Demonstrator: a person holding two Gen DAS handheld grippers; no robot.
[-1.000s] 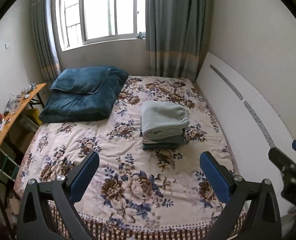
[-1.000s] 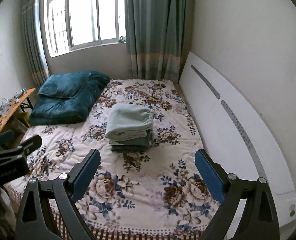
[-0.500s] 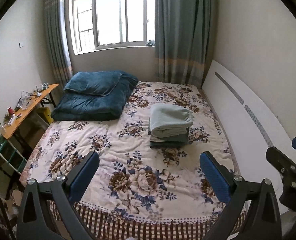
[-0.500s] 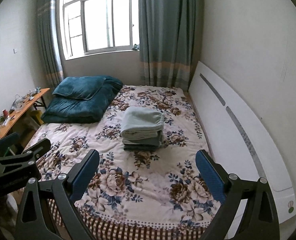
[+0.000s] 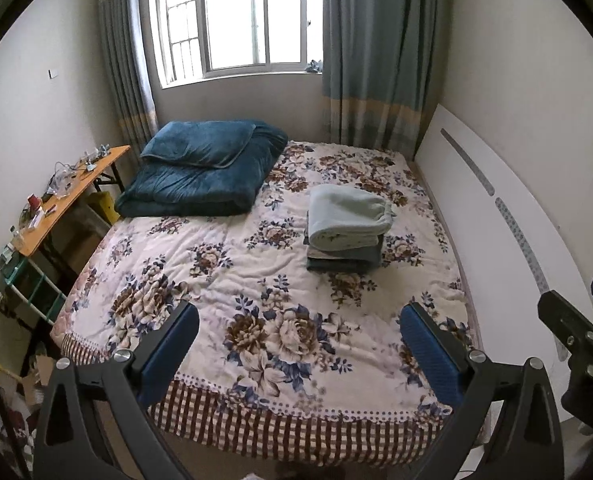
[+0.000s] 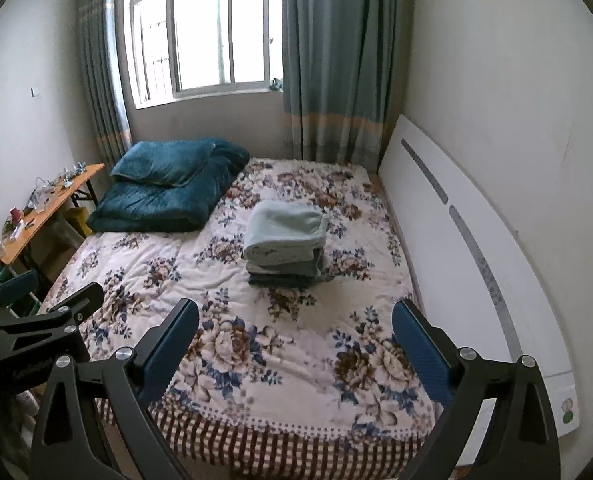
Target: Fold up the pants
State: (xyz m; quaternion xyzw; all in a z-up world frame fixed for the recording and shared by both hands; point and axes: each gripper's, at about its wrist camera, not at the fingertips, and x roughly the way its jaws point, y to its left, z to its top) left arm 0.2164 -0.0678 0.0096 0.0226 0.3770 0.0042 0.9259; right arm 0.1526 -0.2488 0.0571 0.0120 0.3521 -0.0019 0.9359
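A stack of folded garments, pale green pants on top of darker grey-green ones (image 5: 346, 226), sits on the floral bed cover (image 5: 256, 280) right of centre; it also shows in the right wrist view (image 6: 284, 242). My left gripper (image 5: 298, 344) is open and empty, held back over the foot of the bed, far from the stack. My right gripper (image 6: 294, 344) is open and empty too, beside the left one. Each gripper shows at the edge of the other's view.
A folded dark teal duvet (image 5: 204, 172) lies at the bed's far left. A white headboard panel (image 5: 492, 216) leans along the right wall. A cluttered orange desk (image 5: 68, 196) stands left of the bed. A window and curtains (image 5: 376, 52) are at the back.
Both grippers have pulled back and up from the bed, so more of the room and the bed's foot edge show. The folded stack has not moved.
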